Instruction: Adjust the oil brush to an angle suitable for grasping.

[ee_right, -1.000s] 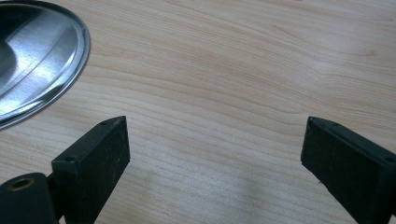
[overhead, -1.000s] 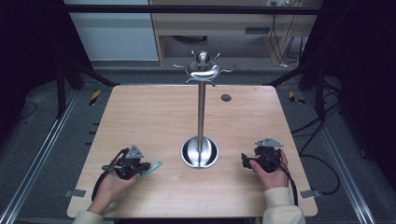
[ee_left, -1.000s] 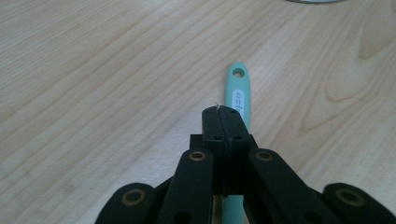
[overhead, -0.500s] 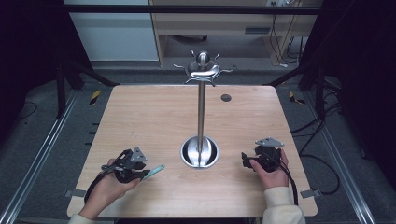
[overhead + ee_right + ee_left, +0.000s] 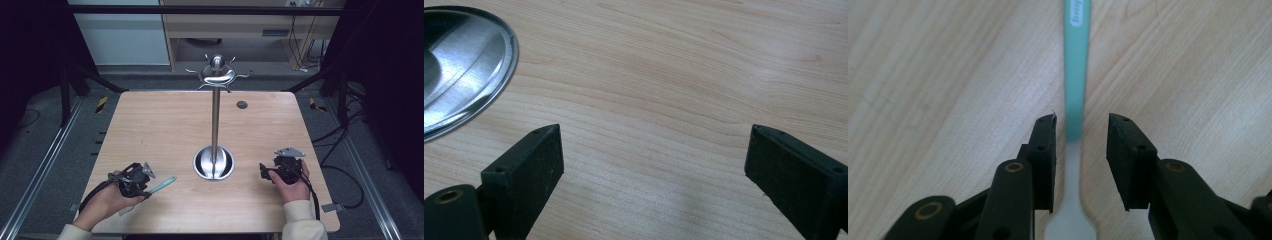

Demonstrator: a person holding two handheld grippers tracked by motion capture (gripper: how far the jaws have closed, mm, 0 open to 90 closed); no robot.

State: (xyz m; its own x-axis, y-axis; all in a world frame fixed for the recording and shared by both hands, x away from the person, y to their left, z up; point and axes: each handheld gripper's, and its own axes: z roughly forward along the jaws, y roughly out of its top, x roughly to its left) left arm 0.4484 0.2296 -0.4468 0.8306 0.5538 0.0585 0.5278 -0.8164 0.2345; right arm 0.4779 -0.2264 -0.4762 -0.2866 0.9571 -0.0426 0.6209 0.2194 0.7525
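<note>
- Left gripper [image 5: 1081, 131]: fingers, just opening, straddle the slim teal-and-white plastic utensil [image 5: 1076, 75] on the wooden bench [image 5: 165, 125] without pinching; centre, then squeeze.
- Right gripper [image 5: 654, 155]: fingers spread, empty.

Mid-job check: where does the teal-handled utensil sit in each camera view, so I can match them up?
High view: the teal-handled utensil lies low and left on the table, its handle pointing out from the left gripper.
Left gripper view: it runs up the middle, passing between the jaws, apart from both pads.
Right gripper view: wood and the stand base instead.
Shared landmark: the light wood tabletop.
</note>
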